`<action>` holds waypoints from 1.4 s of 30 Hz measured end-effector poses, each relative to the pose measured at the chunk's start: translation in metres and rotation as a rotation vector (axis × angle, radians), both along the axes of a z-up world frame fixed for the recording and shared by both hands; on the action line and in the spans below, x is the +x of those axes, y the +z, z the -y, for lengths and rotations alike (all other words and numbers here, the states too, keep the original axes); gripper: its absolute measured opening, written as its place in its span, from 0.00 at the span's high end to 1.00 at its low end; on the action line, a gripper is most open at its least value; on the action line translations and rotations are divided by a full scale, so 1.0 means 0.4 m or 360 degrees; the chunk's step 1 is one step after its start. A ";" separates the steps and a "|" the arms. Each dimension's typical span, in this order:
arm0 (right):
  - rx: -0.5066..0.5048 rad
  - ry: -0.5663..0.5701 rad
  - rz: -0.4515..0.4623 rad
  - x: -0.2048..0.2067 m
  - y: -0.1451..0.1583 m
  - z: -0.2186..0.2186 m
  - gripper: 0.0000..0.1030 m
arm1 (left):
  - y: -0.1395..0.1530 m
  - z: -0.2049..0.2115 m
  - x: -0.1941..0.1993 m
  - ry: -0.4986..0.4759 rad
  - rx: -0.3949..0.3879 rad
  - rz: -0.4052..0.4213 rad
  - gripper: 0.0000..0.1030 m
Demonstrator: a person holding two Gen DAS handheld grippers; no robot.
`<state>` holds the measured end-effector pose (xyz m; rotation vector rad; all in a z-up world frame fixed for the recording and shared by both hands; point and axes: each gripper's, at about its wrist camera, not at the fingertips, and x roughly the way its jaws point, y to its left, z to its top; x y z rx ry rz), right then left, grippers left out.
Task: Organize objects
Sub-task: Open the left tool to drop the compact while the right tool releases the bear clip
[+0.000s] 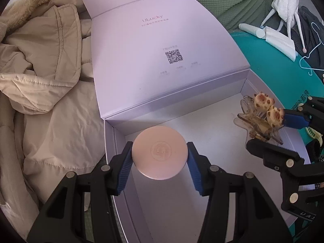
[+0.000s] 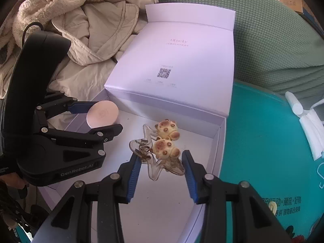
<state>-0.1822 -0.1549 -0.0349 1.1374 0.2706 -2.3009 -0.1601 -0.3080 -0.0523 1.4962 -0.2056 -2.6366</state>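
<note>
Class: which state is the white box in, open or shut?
Open: the white box has its lid folded back, leaving the inside floor exposed.

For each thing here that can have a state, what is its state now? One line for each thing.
White box: open, lid folded back flat.
Pink round compact: closed, held over the box.
Clear hair claw clip with two animal figures: held over the box.
Left gripper: shut on the compact.
Right gripper: shut on the clip.
Beige padded jacket: crumpled beside the box.
</note>
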 end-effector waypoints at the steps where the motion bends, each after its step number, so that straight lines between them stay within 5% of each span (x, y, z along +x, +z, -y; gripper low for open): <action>1: 0.0005 0.0001 0.0006 -0.004 -0.005 0.003 0.60 | -0.006 0.002 -0.005 0.0003 0.0003 0.0011 0.52; 17: 0.0101 0.0009 0.0098 -0.031 -0.051 0.009 0.60 | -0.067 0.015 -0.034 0.0047 0.0043 0.0090 0.51; 21: 0.0133 -0.0003 0.0112 -0.033 -0.056 0.008 0.59 | -0.070 0.020 -0.034 0.0080 0.0086 0.0114 0.39; 40: 0.0100 -0.0047 0.0023 0.039 0.028 -0.050 0.54 | 0.023 -0.029 0.036 0.0085 0.0080 -0.0015 0.37; 42: 0.0094 -0.0058 0.0009 0.033 0.043 -0.048 0.54 | 0.075 -0.072 0.036 0.0085 0.0078 -0.0027 0.37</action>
